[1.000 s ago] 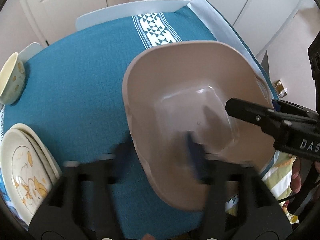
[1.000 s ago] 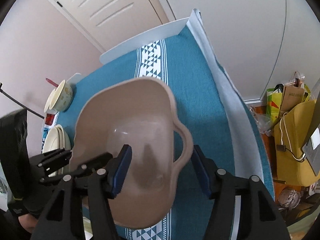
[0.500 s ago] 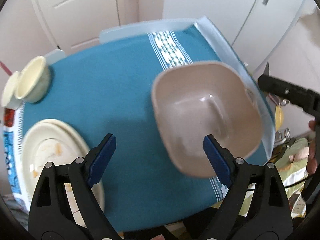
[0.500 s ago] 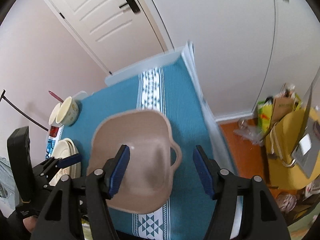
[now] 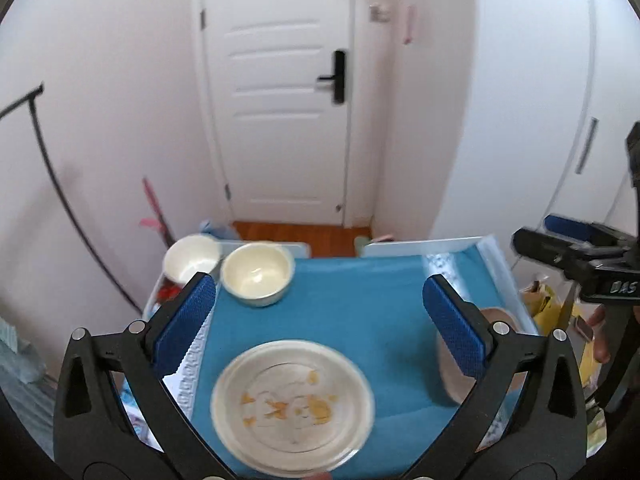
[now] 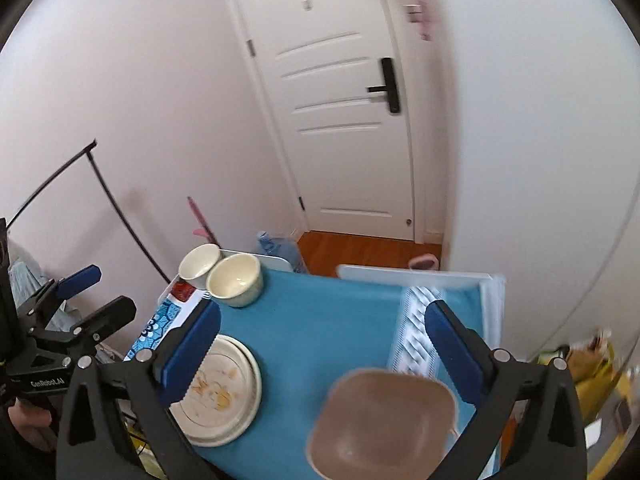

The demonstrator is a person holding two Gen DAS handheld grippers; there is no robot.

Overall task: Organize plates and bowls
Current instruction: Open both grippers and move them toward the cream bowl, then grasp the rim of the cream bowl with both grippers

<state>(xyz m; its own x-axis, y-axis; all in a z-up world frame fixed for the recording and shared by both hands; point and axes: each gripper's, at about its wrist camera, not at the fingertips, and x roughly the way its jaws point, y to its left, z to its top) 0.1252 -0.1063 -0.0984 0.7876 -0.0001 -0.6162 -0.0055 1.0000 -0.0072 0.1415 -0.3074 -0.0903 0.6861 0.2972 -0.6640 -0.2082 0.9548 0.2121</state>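
A beige square basin (image 6: 384, 424) sits on the blue tablecloth (image 6: 320, 320) at the near right; its edge shows in the left wrist view (image 5: 496, 316). A stack of cream plates (image 5: 292, 404) with orange cartoon prints lies at the near left, also in the right wrist view (image 6: 220, 392). Two cream bowls (image 5: 256, 272) (image 5: 192, 258) stand at the far left corner. My left gripper (image 5: 320, 332) is open and empty, high above the plates. My right gripper (image 6: 320, 348) is open and empty, high above the basin.
The small table ends close on all sides, with its white edge (image 6: 412, 274) at the back. A white door (image 5: 288, 120) and wood floor (image 6: 360, 248) lie behind. A black stand (image 6: 112, 204) leans at the left wall. Bags (image 6: 580, 360) sit on the floor at the right.
Both grippers have pulled up and back from the basin, which stays on the table. The left gripper, blurred a second ago, now stands wide open. The view now takes in the whole table and door.
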